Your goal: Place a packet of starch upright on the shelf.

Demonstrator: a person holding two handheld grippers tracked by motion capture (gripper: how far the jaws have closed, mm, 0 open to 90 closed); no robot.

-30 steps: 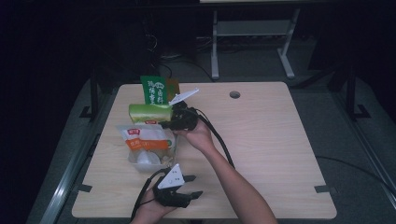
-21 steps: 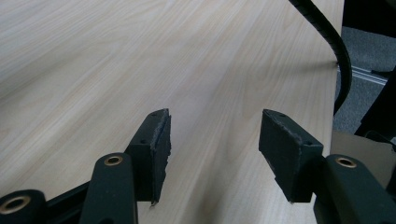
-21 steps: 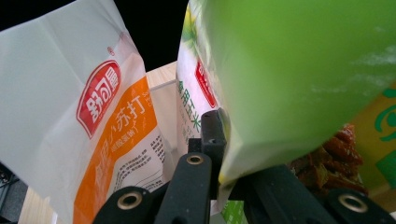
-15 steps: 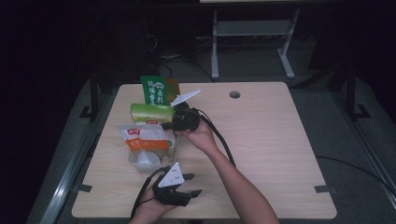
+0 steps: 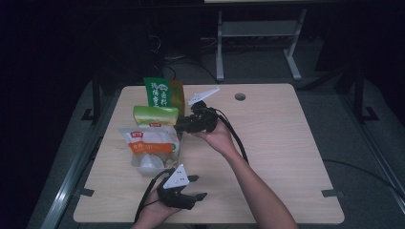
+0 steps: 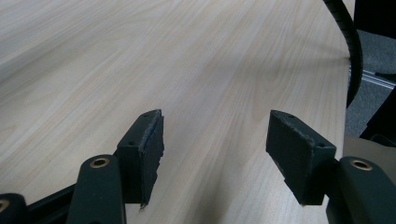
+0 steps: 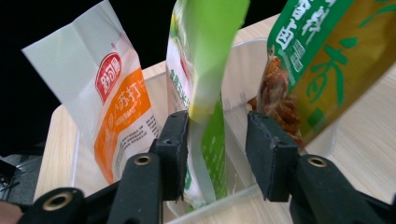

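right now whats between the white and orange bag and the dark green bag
The light green bag stands between them in the clear bin, seen in the right gripper view.

Light-green packet (image 7: 205, 93) upright in clear bin (image 7: 243, 56), between white-orange and dark-green packets

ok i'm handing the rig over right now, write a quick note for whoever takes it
Right hand-held gripper: jaws have just been opening around the light green packet, which stands in the clear plastic bin. The gap on one side suggests the grip is released.
Left hand-held gripper: open, nothing between the jaws, resting low over the bare wooden table near the front edge.
Things: the white and orange packet sits at the near end of the bin, the light green one in the middle, the dark green packet at the far end.
Done: three packets stand in the bin.
Left: draw the right gripper back clear of the packet.
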